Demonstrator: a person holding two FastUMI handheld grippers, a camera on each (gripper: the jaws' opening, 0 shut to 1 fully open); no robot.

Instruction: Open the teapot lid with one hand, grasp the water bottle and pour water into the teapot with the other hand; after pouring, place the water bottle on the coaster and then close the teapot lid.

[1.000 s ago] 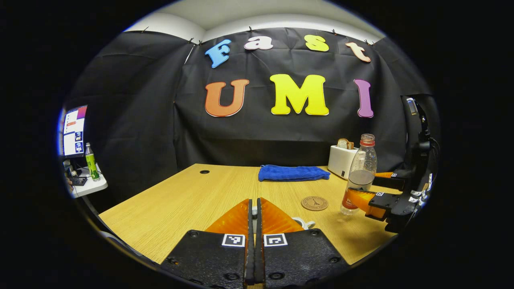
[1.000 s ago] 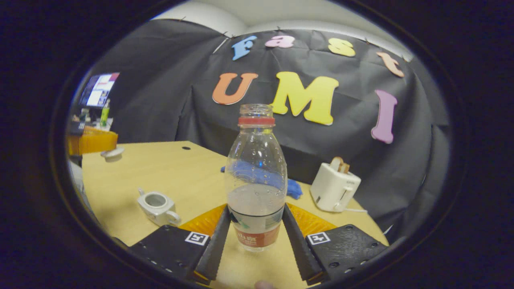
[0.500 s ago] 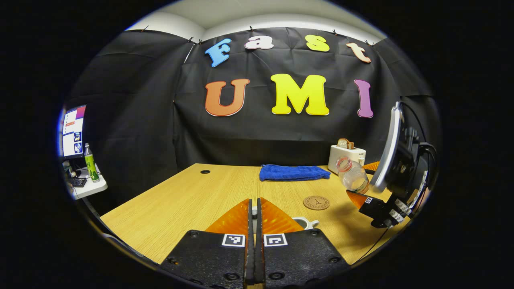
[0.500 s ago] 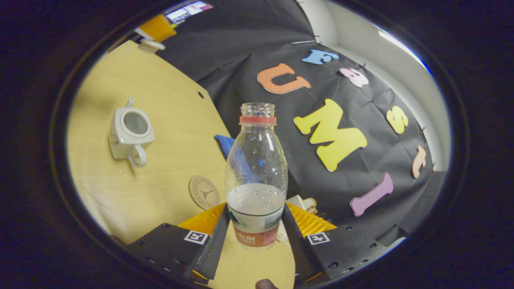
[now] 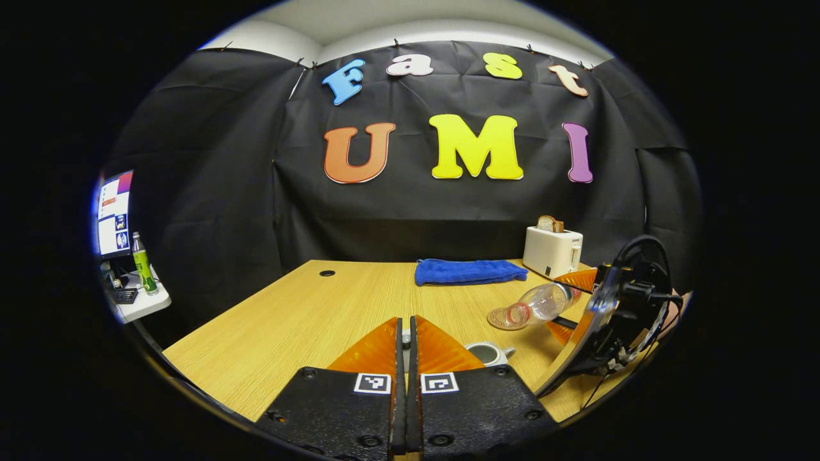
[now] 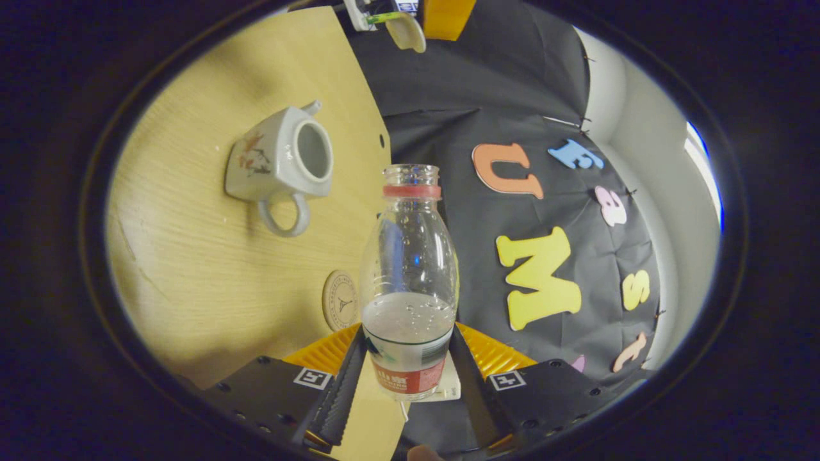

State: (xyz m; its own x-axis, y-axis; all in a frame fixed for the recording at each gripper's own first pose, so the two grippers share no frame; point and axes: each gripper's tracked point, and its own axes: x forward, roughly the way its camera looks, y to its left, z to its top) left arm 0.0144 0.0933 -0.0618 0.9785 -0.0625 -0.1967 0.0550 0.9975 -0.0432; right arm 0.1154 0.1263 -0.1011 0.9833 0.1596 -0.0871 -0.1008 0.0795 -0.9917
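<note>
Tool on the right [image 6: 407, 378], fingers pressed on both sides of a clear plastic water bottle with red label and no cap [image 6: 409, 301], has rolled further since half a second ago; bottle now lies near horizontal, mouth towards the small white ceramic teapot [image 6: 278, 163], open-topped on the wooden bench [image 6: 192, 282]. Round cork coaster [image 6: 340, 299] sits near the bottle. Left tool [image 5: 405, 339] stays closed, what it grips hidden; white teapot lid [image 6: 410, 31] beside it. Blue folded cloth [image 5: 469, 271] and white toaster [image 5: 553, 251] unchanged at the back.

I'm seeing clear water bottle [image 6: 409, 288] tipping w/ mouth toward open white teapot [image 6: 280, 160]; round coaster [image 6: 339, 299] lying btwn them.
</note>
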